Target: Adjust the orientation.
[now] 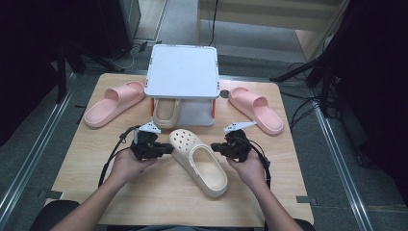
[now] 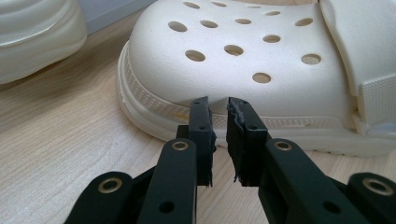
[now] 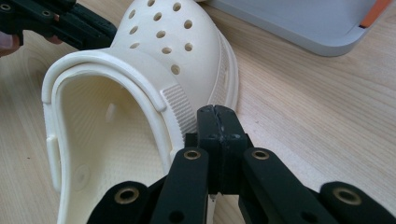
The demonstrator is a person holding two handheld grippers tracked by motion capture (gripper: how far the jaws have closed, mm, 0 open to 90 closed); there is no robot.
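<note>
Jaws of the left gripper (image 2: 219,109) are seen with a thin gap between them, holding nothing, tips at the bumpy sole rim of the cream foam clog with round holes (image 1: 199,161). Jaws of the right gripper (image 3: 218,114) are pressed shut on nothing, beside the clog's ribbed strap. The smooth clog is laid on the pale wooden surface (image 1: 144,192), between both grippers.

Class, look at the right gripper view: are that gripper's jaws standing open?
No. The right gripper has its jaws pressed together beside the cream clog.
</note>
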